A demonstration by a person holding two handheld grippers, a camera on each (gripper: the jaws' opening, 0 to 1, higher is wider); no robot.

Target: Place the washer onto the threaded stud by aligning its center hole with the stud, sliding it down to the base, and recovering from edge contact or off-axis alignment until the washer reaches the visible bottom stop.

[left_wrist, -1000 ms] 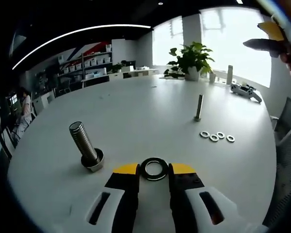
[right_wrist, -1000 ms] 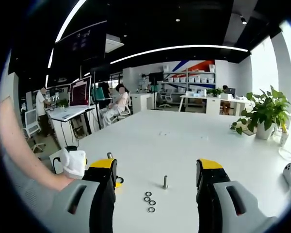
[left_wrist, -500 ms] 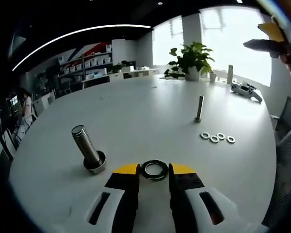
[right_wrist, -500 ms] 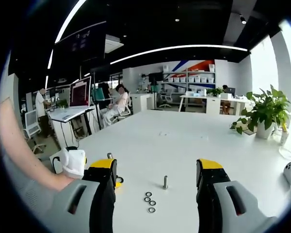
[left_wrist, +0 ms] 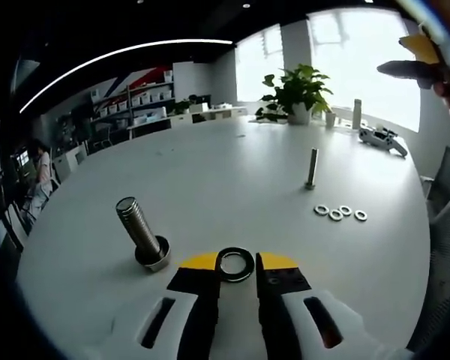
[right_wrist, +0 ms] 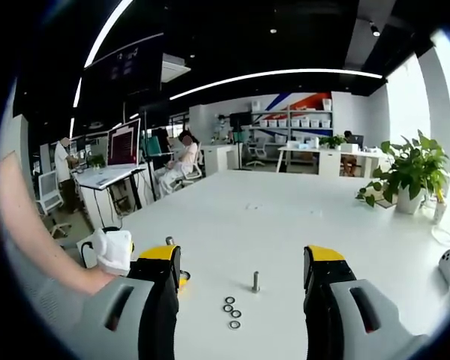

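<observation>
We see the left hand-held gripper (left_wrist: 236,264) with its yellow tips clamped on the dark washer (left_wrist: 235,264), held low over the near edge of the white table (left_wrist: 225,165), just right of the upright threaded stud (left_wrist: 141,232). The right hand-held gripper (right_wrist: 242,262) hangs with jaws wide apart, gripping nothing, above three small washers (right_wrist: 232,313) and a thin bolt (right_wrist: 255,281).

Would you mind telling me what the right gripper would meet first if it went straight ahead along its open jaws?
Most likely the small thin stud or the small washers lying beside it on the white table; both sit between the right gripper's open jaws, though depth is unclear.
</observation>
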